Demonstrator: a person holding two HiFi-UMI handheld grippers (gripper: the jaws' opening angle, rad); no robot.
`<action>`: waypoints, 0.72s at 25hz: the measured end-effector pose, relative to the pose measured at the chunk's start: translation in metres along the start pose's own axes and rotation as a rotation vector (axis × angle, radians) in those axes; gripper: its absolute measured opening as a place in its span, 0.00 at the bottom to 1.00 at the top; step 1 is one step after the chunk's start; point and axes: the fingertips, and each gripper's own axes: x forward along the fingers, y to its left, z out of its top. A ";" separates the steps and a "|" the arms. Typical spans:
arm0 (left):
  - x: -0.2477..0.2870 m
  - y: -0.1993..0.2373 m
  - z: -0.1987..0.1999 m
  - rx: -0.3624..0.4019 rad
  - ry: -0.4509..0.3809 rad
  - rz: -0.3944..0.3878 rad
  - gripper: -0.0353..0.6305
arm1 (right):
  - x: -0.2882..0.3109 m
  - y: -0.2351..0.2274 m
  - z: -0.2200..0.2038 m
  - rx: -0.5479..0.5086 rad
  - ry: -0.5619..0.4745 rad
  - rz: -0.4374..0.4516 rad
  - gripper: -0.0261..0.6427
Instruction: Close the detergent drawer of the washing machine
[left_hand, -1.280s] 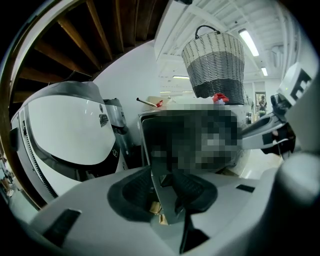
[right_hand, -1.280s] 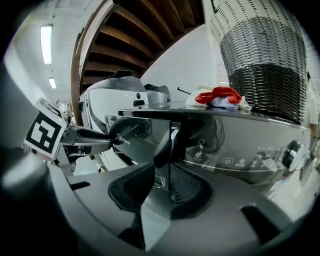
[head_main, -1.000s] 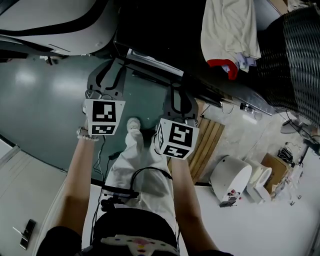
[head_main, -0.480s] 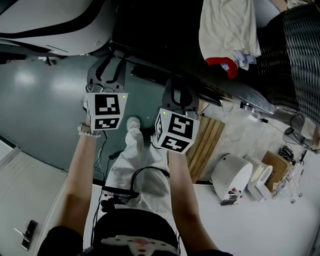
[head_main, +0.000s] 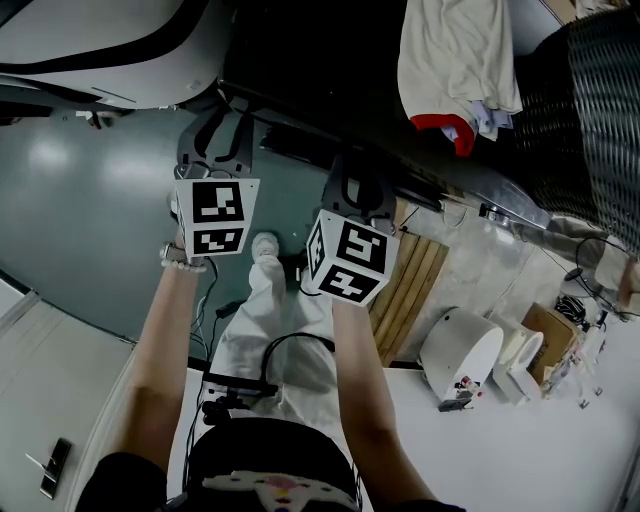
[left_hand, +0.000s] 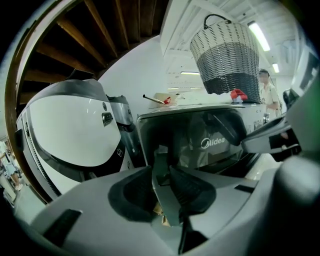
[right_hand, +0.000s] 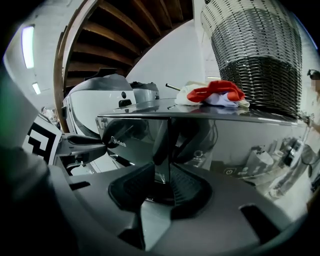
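- We count one washing machine (right_hand: 240, 140), dark and glossy-fronted. The head view cuts most of it off and shows it nearly black.
- One white round-fronted appliance (left_hand: 70, 130) stands just beside it.
- One wicker basket (right_hand: 255, 55) stands on the machine's top. Near the basket lies one heap of cloth (right_hand: 212, 95), white with red.
- There are two grippers, side by side before the machine's front.
- The left gripper (left_hand: 161, 169) is closing its fingers (left_hand: 135, 192), with a narrow gap left. A pale grey upright edge shows in that gap. We cannot tell what it is, nor whether the pads touch it.
- The right gripper (right_hand: 162, 170) keeps its fingers (right_hand: 187, 185) partly spread, pinching nothing. They are mirrored in the glossy front.
- We count one detergent drawer (right_hand: 132, 142), which we take to be the logo-bearing panel at the machine's upper corner, next to the white appliance.
- The drawer's upright seam lines up with the right fingers' gap, and the panel lies just ahead and left of them.
- From the left fingers, the panel lies ahead and to the right.
- We cannot tell whether the drawer sits flush.
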 end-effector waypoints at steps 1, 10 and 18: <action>0.000 0.000 0.000 -0.004 0.002 0.000 0.22 | -0.001 -0.001 -0.001 0.003 0.000 0.004 0.19; -0.009 -0.005 0.007 -0.005 -0.035 -0.019 0.21 | -0.014 -0.007 0.001 0.005 -0.045 0.035 0.08; -0.047 -0.029 0.015 -0.027 -0.056 -0.091 0.07 | -0.042 -0.003 0.020 -0.094 -0.094 0.103 0.05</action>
